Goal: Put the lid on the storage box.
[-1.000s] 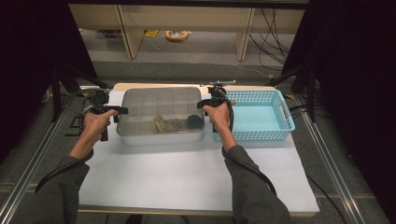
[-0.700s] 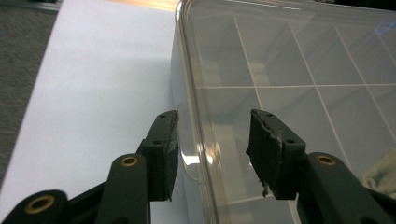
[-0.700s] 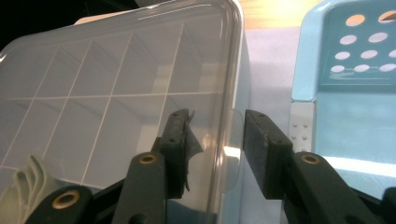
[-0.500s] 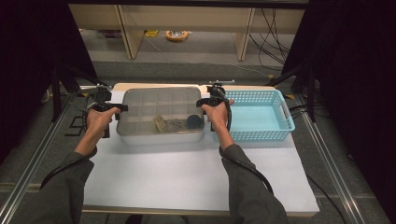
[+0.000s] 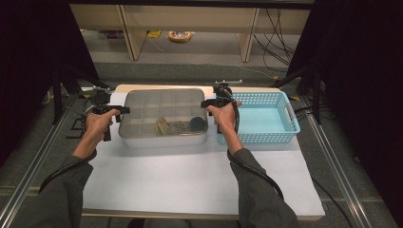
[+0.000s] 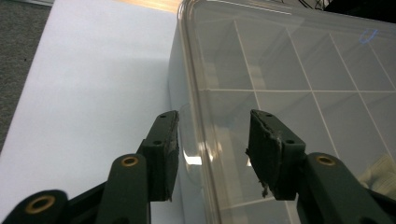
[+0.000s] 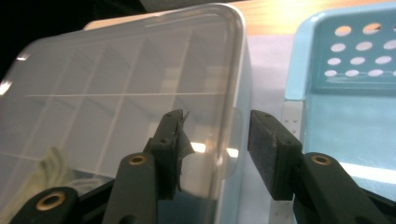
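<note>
Clear plastic forms the compartment box [image 5: 164,116], a shallow lidded organiser that sits on the white surface [image 5: 190,175] with its long axis running left to right between the two hands. A light blue perforated basket [image 5: 266,118] stands just beside its right end.

The left gripper [image 5: 107,110] is stationed at the left short end of the box, the right gripper [image 5: 219,102] at the right short end; each hand is about equally near to its own end. In the left gripper view, the left gripper [image 6: 212,140] has its jaws apart, straddling the rim of the lid [image 6: 289,70]: one pad stands outside the box wall, the other above the lid, with clear gaps on both sides. In the right gripper view, the right gripper [image 7: 215,135] stands the same way over the small tab at the lid edge [image 7: 140,79], its jaws having just opened further; the pads do not press on the plastic.

Through the lid, folded pale cloth [image 5: 166,126] and a dark round item [image 5: 196,123] lie in the front compartments toward the right.

The controlling relation is the lid rim passing between each pair of jaws, directly ahead of the pads. Judged from this, the next move is a symmetrical closure on both ends.
</note>
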`<state>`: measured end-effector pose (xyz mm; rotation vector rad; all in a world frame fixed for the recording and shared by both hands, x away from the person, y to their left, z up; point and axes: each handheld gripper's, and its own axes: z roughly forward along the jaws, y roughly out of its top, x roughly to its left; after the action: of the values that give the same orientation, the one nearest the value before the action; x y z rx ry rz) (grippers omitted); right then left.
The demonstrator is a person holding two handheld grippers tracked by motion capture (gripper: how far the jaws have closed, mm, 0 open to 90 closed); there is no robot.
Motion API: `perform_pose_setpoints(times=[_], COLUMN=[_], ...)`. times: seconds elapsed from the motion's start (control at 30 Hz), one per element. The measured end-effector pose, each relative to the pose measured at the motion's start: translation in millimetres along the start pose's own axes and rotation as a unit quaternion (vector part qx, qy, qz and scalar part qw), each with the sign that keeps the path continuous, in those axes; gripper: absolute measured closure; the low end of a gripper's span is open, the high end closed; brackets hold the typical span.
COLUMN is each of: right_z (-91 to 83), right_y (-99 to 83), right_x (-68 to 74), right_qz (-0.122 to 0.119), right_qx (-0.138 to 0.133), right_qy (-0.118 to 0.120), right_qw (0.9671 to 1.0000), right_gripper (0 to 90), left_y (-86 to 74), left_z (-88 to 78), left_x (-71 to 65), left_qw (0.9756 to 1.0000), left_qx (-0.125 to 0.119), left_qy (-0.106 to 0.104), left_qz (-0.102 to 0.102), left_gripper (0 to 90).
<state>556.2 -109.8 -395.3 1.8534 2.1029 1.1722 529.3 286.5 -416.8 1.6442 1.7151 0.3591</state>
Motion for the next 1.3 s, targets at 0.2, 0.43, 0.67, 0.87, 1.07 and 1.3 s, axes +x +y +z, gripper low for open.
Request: perform_pose_setpoints(times=[0.2, 0.43, 0.67, 0.87, 1.07, 1.3], right_z=[-21.8, -52.7, -85.8, -111.2, -120.1, -127.9], right_y=[-3.6, -18.1, -37.4, -57.3, -73.8, -96.4], right_x=[-3.1, -12.5, -35.0, -43.6, -44.4, -40.7], right_qz=[-0.050, -0.031, -0.061, -0.086, -0.106, -0.118], right_qx=[-0.025, -0.024, -0.035, -0.041, -0.041, -0.041], right_qy=[0.023, 0.057, 0.054, 0.058, 0.066, 0.077], right_qw=[0.9982, 0.9976, 0.9961, 0.9938, 0.9914, 0.9891], right_gripper=[53.5, 51.4, 48.3, 44.4, 41.7, 41.2], left_y=[0.3, -5.1, -13.1, -29.3, -54.6, -86.9], left_z=[-0.7, -10.2, -30.7, -55.2, -77.9, -92.1], left_x=[-2.3, -2.6, -1.9, -15.2, -29.6, -45.4], left_qw=[1.0000, 0.9999, 0.9994, 0.9976, 0.9938, 0.9884], left_qx=[-0.003, -0.007, -0.015, -0.021, -0.035, -0.046], left_qy=[0.001, -0.013, -0.033, -0.054, -0.087, -0.115], left_qz=[-0.002, -0.006, 0.003, 0.037, 0.061, 0.087], left_gripper=[50.1, 46.6, 43.4, 38.9, 36.1, 35.0])
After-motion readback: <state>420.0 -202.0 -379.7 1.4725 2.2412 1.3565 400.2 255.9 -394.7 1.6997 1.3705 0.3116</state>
